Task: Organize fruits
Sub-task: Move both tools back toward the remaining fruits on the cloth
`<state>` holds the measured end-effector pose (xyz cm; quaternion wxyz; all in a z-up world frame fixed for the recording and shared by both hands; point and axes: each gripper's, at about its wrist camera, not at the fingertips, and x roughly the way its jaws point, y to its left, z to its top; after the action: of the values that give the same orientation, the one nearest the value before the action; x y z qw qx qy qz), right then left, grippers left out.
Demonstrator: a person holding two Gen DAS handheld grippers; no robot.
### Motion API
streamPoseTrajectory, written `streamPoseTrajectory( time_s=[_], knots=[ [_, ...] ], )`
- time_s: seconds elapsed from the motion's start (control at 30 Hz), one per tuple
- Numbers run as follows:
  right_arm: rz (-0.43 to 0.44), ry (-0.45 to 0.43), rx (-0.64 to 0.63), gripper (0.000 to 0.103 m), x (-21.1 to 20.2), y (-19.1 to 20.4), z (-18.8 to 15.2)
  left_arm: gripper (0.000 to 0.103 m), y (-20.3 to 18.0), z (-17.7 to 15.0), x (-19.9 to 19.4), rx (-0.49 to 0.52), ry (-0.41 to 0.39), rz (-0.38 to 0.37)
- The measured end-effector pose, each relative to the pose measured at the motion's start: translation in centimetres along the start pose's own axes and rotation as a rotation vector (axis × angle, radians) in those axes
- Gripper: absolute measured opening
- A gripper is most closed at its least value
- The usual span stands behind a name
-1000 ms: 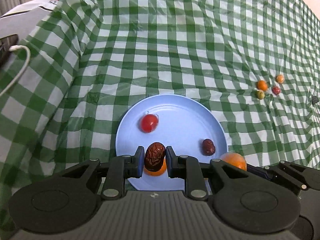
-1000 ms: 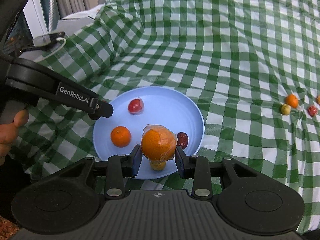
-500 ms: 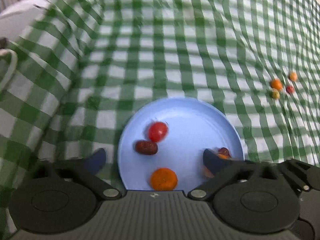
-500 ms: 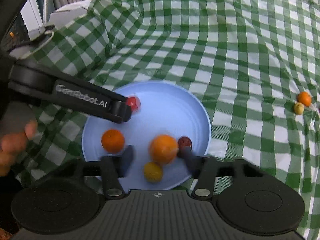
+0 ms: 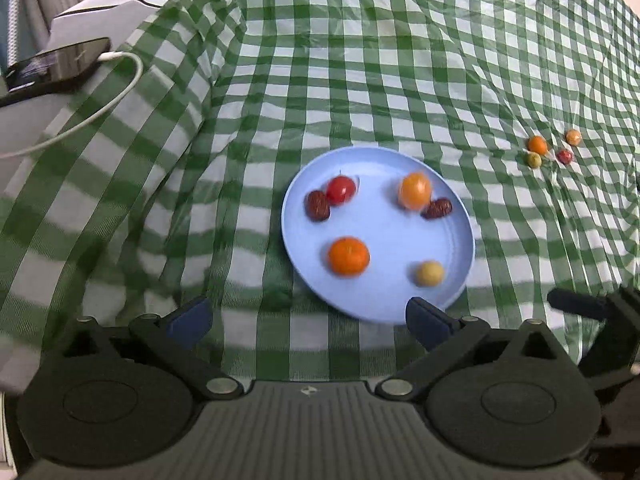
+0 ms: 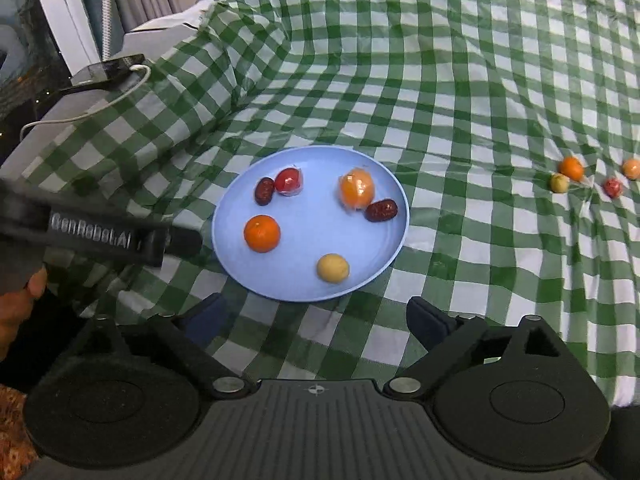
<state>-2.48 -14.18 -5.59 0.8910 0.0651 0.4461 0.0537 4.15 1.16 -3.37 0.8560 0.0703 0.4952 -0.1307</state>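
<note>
Six fruits are seen on the blue plate (image 6: 394,216), both grippers' fingers spread empty (between picks, apparently), and four loose fruits (image 6: 571,168) far right on the table are likely fetched next.

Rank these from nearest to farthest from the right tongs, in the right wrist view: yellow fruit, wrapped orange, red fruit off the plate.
1. Yellow fruit, near edge of the plate, just ahead of the right tongs.
2. Wrapped orange, far side of the plate.
3. Red fruit, on the cloth, far right.
</note>
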Motion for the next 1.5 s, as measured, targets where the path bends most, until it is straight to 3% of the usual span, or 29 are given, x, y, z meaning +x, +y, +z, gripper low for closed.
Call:
streamPoseTrajectory(
  time_s=[0.23,0.9,1.3,1.5],
  knots=[
    [-0.027,-0.081,-0.030,0.098,-3.1,1.0,-0.2,0.103,-0.7,-2.1,-2.9,-0.007,-0.048,0.049],
    [-0.064,-0.194,-0.032,0.100,-7.3,1.5,-1.6,0.103,-3.2,-2.4,-7.9,0.073,-0.187,0.067],
    [-0.094,-0.248,0.057,0.100,-9.3,-0.8,-2.7,0.103,-4.2,-2.1,-9.4,0.078,-0.216,0.042],
    [-0.137,-0.272,0.114,0.100,-10.3,-4.0,-2.9,0.103,-6.5,1.0,-9.0,0.088,-0.223,-0.018]
  ],
)
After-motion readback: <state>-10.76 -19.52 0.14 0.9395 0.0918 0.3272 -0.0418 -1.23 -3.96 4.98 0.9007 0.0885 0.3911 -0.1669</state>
